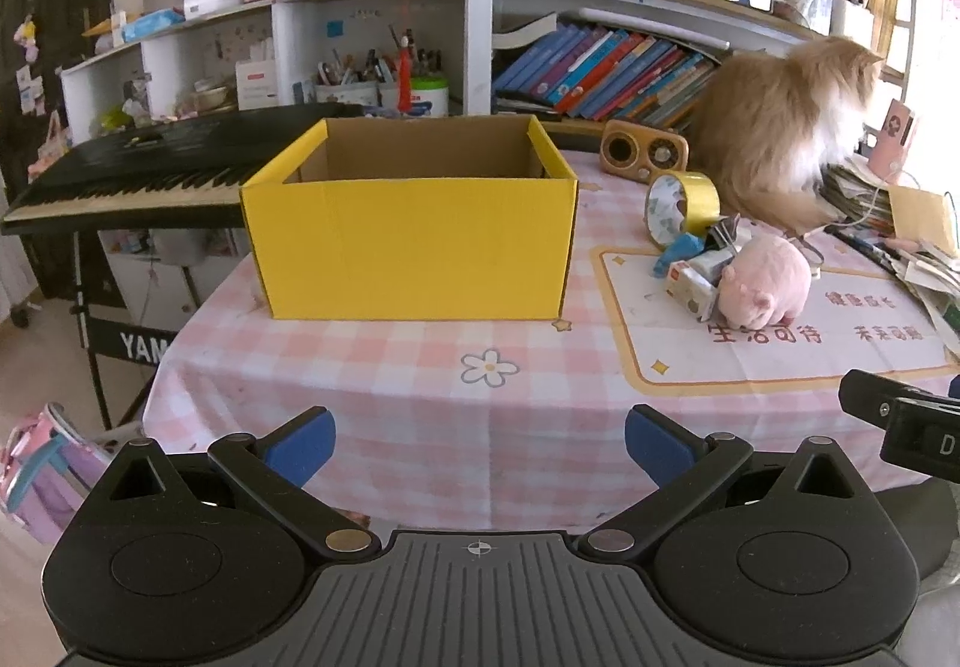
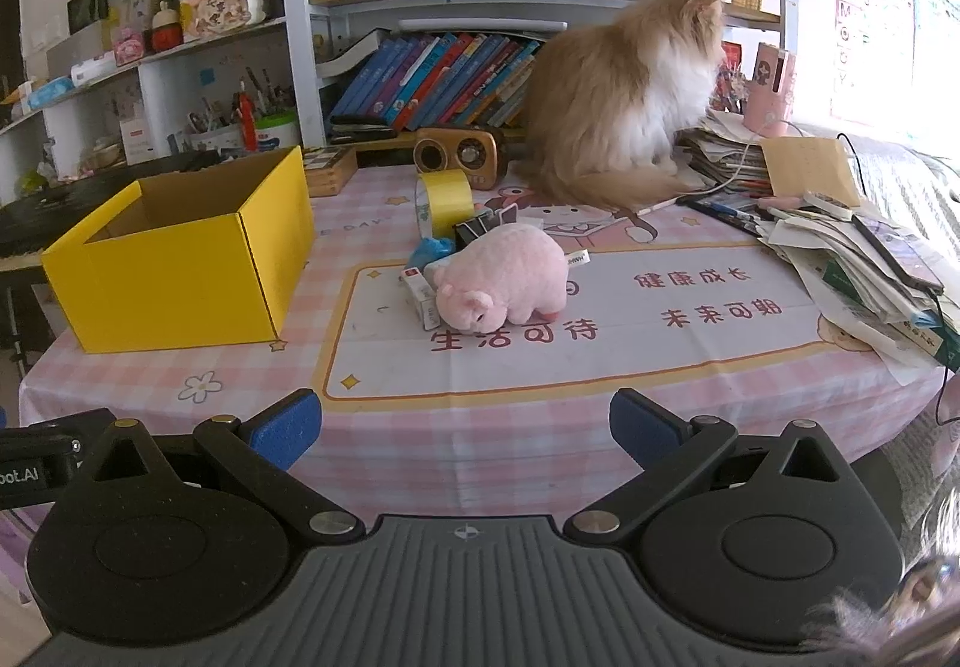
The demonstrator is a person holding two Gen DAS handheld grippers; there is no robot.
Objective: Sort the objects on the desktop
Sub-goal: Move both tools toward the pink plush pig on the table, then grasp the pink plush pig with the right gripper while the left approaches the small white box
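Meanwhile, a fluffy orange cat (image 2: 624,91) crowded the tabletop's (image 2: 540,361) far edge behind the pink plush pig (image 2: 504,277), both claws (image 1: 480,442) (image 2: 465,427) spread apart, empty.

We see table (image 2: 540,427) under pink checked cloth, white shelving (image 2: 294,7) behind, crammed with slanting books (image 2: 432,73), pen pots, trinkets. Black Yamaha keyboard (image 1: 138,169) on stand at left, pale floor beneath. Long-haired ginger cat (image 2: 624,91) sits at table's far edge beside paper stack (image 2: 720,151). Alphabet poster (image 2: 870,7) on right wall; strong daylight from right.
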